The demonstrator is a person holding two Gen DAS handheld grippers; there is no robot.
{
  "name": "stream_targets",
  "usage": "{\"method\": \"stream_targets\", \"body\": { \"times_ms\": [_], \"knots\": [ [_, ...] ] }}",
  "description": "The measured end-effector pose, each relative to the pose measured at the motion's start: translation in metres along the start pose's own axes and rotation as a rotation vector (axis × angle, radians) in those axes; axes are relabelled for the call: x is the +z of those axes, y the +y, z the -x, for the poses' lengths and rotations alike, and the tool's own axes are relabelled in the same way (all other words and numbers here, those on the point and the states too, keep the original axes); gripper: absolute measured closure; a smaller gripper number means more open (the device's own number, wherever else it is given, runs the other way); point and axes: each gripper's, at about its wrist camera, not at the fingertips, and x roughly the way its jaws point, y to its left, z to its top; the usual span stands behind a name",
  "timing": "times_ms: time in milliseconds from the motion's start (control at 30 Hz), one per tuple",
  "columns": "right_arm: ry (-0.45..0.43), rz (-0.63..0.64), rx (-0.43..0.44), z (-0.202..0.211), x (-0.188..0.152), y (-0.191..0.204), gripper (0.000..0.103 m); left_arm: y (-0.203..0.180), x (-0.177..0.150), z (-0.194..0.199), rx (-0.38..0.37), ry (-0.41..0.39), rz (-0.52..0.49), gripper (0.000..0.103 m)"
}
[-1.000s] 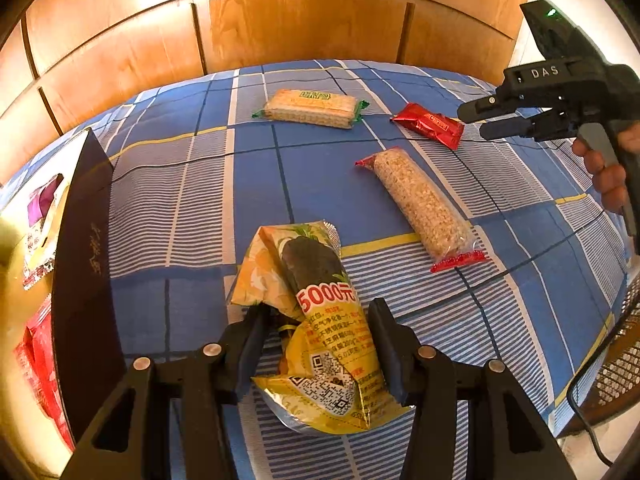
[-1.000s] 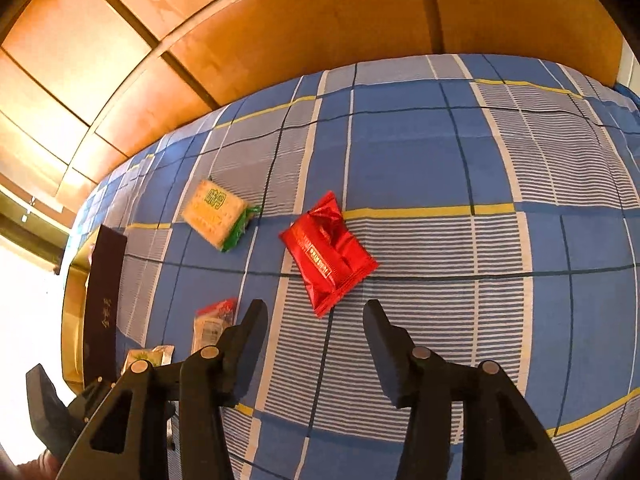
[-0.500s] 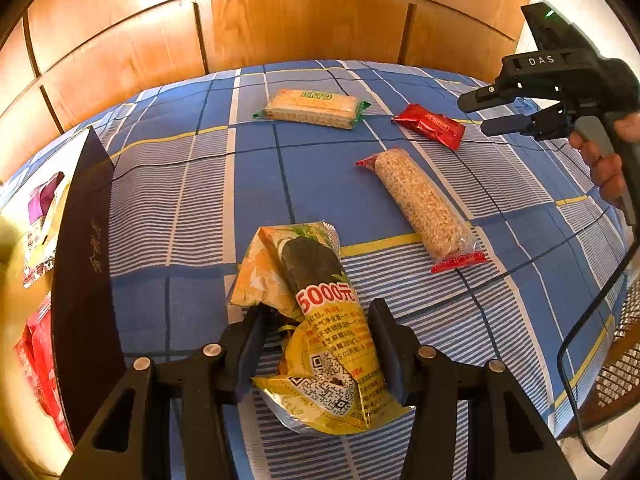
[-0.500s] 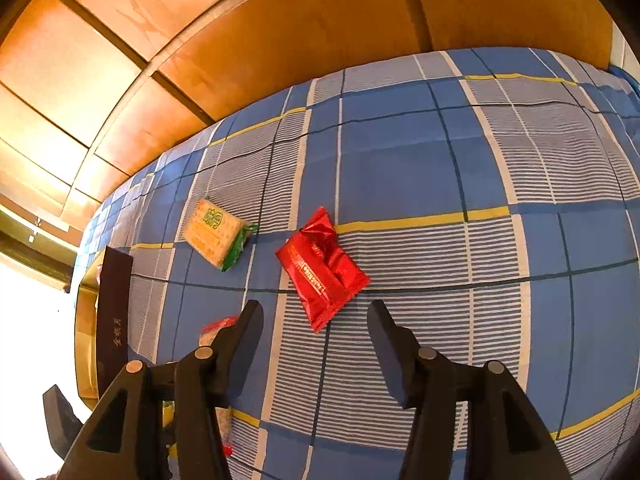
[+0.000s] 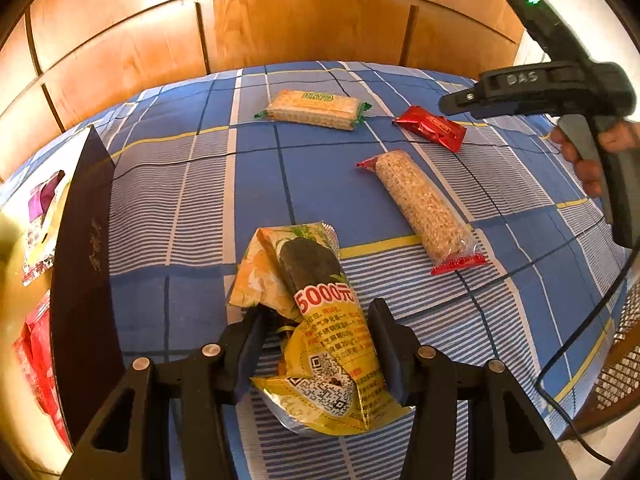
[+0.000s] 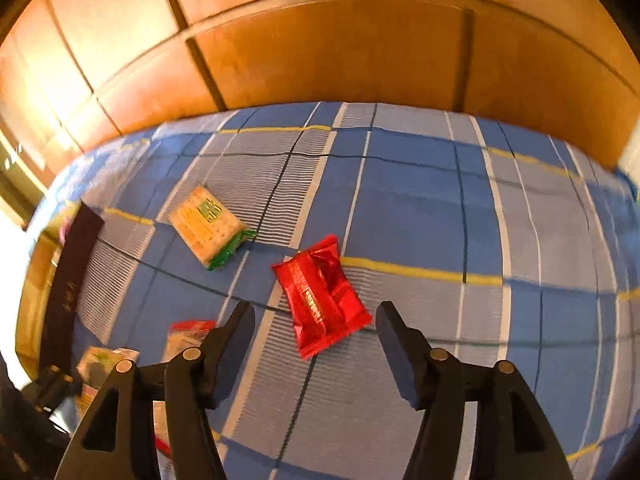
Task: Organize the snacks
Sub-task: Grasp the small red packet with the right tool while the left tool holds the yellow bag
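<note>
The left gripper [image 5: 316, 344] was clamped on a crinkled yellow foil snack packet [image 5: 320, 328] resting on the blue checked cloth [image 5: 192, 200], beside a dark box lid [image 5: 84, 264]. The right gripper [image 6: 316, 332] hovered over a small red foil packet [image 6: 320, 300], its jaws opening and clear of it. A clear-wrapped cracker pack [image 6: 206, 226] lay near.

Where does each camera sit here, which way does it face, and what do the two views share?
Left wrist: on the left tongs, angled down at the yellow snack packet they grip; the right tongs and a hand show.
Right wrist: on the right tongs, opening above the red packet.
Shared: red packet, cracker pack, blue checked cloth.
</note>
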Motion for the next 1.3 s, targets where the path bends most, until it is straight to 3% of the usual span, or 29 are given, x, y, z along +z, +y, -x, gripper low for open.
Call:
{"method": "stream_targets", "body": {
  "times_ms": [267, 300, 333, 433, 733, 1300],
  "knots": [
    [0.018, 0.155, -0.071, -0.029, 0.012, 0.020, 0.038, -0.002, 0.000, 0.000, 0.010, -0.006, -0.005, 0.051],
    [0.034, 0.160, -0.072, -0.034, 0.012, 0.020, 0.041, -0.002, 0.000, 0.000, 0.012, -0.006, -0.006, 0.051],
    [0.063, 0.175, -0.088, -0.040, 0.010, 0.022, 0.062, -0.002, -0.001, 0.000, 0.015, -0.007, -0.005, 0.051],
    [0.072, 0.180, -0.103, -0.037, 0.002, 0.022, 0.064, -0.003, -0.001, 0.000, 0.024, -0.012, 0.003, 0.051],
    [0.136, 0.158, -0.023, -0.041, -0.011, 0.023, 0.061, -0.005, -0.002, 0.001, 0.032, -0.015, -0.001, 0.051],
    [0.102, 0.226, -0.075, -0.038, -0.018, 0.034, 0.061, -0.006, -0.002, 0.003, 0.042, -0.022, 0.006, 0.051]
  ]
}}
